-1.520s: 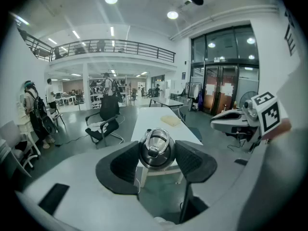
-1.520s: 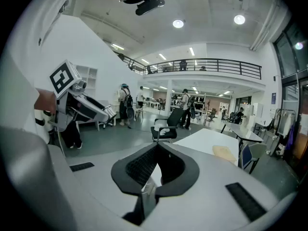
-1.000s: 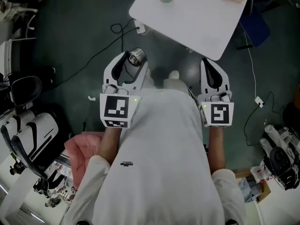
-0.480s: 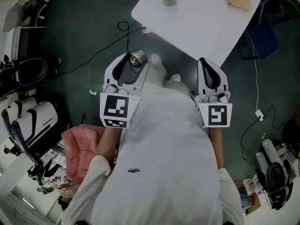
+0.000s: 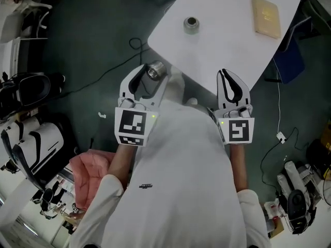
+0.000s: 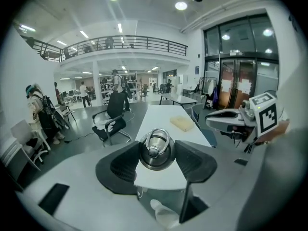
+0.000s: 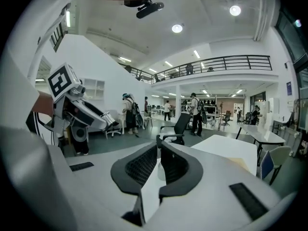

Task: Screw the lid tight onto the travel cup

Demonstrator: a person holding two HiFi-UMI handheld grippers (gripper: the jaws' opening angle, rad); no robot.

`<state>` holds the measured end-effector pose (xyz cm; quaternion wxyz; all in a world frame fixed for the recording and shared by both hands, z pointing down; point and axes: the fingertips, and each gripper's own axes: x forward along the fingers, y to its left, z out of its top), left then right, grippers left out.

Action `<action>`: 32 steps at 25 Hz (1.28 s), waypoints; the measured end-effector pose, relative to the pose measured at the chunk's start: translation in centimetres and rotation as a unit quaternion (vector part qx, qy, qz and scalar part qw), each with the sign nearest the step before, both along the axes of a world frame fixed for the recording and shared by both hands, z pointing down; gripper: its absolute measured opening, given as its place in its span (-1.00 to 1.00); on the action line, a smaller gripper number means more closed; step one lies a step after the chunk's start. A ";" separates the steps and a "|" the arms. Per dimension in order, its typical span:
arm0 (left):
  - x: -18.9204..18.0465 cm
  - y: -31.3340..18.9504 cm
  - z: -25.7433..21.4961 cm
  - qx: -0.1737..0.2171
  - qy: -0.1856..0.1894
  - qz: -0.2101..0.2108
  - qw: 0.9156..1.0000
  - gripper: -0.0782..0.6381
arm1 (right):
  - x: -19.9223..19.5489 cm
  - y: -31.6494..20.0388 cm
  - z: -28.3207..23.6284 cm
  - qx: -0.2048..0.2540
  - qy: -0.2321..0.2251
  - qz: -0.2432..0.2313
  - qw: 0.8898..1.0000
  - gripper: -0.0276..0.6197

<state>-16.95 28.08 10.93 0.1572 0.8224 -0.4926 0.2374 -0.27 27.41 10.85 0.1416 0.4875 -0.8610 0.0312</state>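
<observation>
My left gripper (image 5: 150, 72) is shut on a round steel lid (image 5: 153, 71) with a ring handle. In the left gripper view the lid (image 6: 155, 149) sits between the dark pads (image 6: 192, 161), its ring facing the camera. A small steel cup (image 5: 191, 24) with a dark opening stands on the white table (image 5: 232, 45), beyond both grippers. My right gripper (image 5: 230, 75) hovers over the floor just short of the table's near edge. Its jaws are shut with nothing between them, as the right gripper view (image 7: 159, 150) shows.
A tan flat block (image 5: 267, 17) lies on the table's far right part. Cables (image 5: 135, 40) trail on the dark floor left of the table. An office chair (image 5: 31, 87) and gear stand at the left, a pink cloth (image 5: 90, 172) lower left, and equipment (image 5: 295, 200) at the bottom right.
Both grippers have moved toward the white table, which now lies closer and fuller in the head view. The lid stays in the left jaws; the right jaws stay shut.
</observation>
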 end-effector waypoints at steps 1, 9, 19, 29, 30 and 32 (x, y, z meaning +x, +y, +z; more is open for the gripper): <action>0.0 -1.6 -0.1 0.001 0.002 0.005 1.000 -0.13 | -0.2 -1.4 0.1 0.000 0.000 0.001 1.000 -0.91; -0.3 -11.3 0.6 -0.010 0.007 0.057 0.998 -0.13 | -1.8 -9.8 1.5 -0.025 0.008 0.027 0.999 -0.91; 4.6 -15.9 2.6 -0.030 -0.019 0.080 0.996 -0.13 | 1.1 -13.7 4.4 -0.049 0.019 -0.009 0.999 -0.63; 7.3 -19.5 4.8 -0.046 -0.049 0.069 0.995 -0.13 | 1.5 -16.9 8.8 -0.076 -0.008 -0.085 0.993 -0.27; 7.6 -19.8 5.3 -0.048 -0.053 0.070 0.995 -0.13 | 1.5 -17.2 9.5 -0.078 -0.009 -0.092 0.993 -0.26; 8.3 -20.3 6.4 -0.053 -0.060 0.070 0.994 -0.13 | 1.6 -17.8 10.8 -0.076 -0.008 -0.108 0.991 -0.25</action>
